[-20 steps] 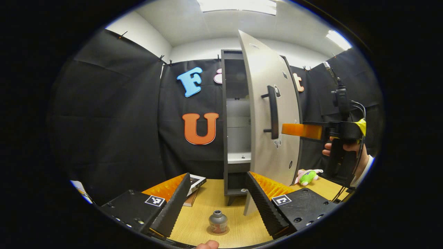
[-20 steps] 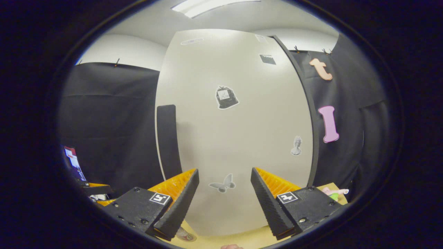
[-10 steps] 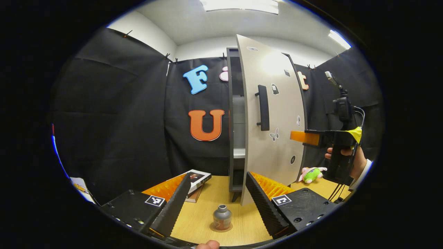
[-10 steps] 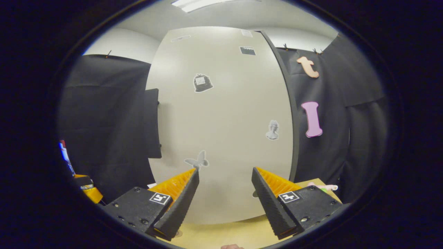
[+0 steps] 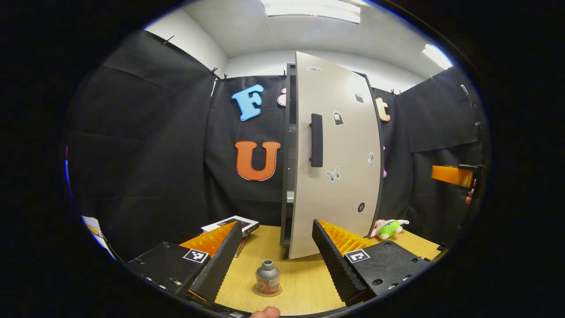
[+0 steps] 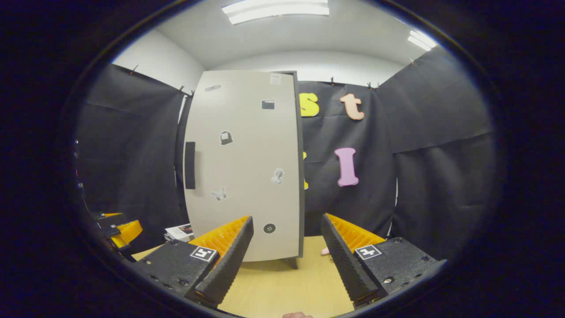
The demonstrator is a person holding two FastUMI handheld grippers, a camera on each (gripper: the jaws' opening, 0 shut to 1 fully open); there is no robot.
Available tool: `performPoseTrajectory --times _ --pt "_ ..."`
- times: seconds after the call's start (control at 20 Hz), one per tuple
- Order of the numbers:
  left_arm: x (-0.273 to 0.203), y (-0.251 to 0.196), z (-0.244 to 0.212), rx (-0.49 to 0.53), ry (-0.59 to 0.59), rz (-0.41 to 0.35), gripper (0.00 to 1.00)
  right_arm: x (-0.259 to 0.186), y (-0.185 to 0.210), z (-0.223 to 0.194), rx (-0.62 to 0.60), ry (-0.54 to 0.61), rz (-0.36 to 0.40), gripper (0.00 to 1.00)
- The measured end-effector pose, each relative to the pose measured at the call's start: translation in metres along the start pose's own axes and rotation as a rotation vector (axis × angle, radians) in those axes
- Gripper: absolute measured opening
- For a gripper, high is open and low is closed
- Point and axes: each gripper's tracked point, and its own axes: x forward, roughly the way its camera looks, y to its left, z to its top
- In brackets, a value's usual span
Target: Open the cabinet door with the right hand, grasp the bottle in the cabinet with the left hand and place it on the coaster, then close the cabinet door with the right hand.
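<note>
A small grey bottle (image 5: 268, 277) stands upright on a round coaster (image 5: 266, 291) on the wooden table (image 5: 304, 282). My left gripper (image 5: 276, 222) is open just behind and above it, the bottle showing low between its fingers (image 5: 220, 260) and untouched. The tall cabinet's pale door (image 5: 335, 159), with a dark handle (image 5: 316, 139), is almost shut, with a thin gap at its left edge. My right gripper (image 6: 286, 217) is open and empty, drawn back from the door (image 6: 245, 172). It also appears at the far right of the left gripper view (image 5: 454, 175).
A boxed book (image 5: 229, 224) lies on the table left of the cabinet. A green and pink plush toy (image 5: 388, 227) sits to the cabinet's right. Black cloth walls close the booth all round. The left gripper's body (image 6: 119, 229) shows at the left of the right gripper view.
The cabinet door has swung from wide open to nearly shut. My right gripper has pulled back from the door. My left gripper has backed off slightly; the bottle stays on the coaster.
</note>
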Motion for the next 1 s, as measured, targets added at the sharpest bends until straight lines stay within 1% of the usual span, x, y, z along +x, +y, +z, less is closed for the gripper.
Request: performPoseTrajectory --times 0.15,0.25,0.35,0.45,0.5,0.55,0.65,0.75,0.8,0.95,1.0 --pt "0.002 -0.014 0.004 0.002 -0.018 -0.024 0.96 -0.027 -0.042 -0.005 -0.014 0.008 -0.089 0.99" --pt "0.002 -0.023 0.008 0.002 -0.030 -0.036 0.96 -0.028 -0.059 -0.012 -0.018 0.019 -0.147 0.99" --pt "0.000 -0.032 0.010 0.004 -0.028 -0.050 0.96 -0.033 -0.071 -0.022 -0.006 0.030 -0.187 0.99" --pt "-0.002 -0.039 0.012 0.008 -0.034 -0.060 0.96 -0.038 -0.076 -0.029 0.007 0.019 -0.210 0.99" --pt "-0.003 -0.040 0.013 0.014 -0.037 -0.062 0.96 -0.040 -0.079 -0.029 0.002 0.011 -0.223 0.94" --pt "-0.002 -0.042 0.014 0.019 -0.037 -0.064 0.96 -0.040 -0.083 -0.030 -0.008 0.007 -0.234 0.99" --pt "-0.003 -0.045 0.013 0.020 -0.029 -0.067 0.96 -0.039 -0.084 -0.027 -0.011 -0.002 -0.235 0.99" --pt "-0.006 -0.043 0.014 0.015 -0.035 -0.061 0.96 -0.038 -0.083 -0.025 0.001 -0.007 -0.226 0.99" --pt "-0.007 -0.042 0.016 0.013 -0.040 -0.056 0.96 -0.039 -0.084 -0.024 0.001 -0.011 -0.228 0.95" --pt "-0.010 -0.038 0.016 0.012 -0.043 -0.048 0.96 -0.042 -0.083 -0.024 0.004 -0.020 -0.221 0.94" --pt "-0.010 -0.039 0.016 0.010 -0.043 -0.047 0.96 -0.042 -0.083 -0.026 0.005 -0.016 -0.219 0.99"
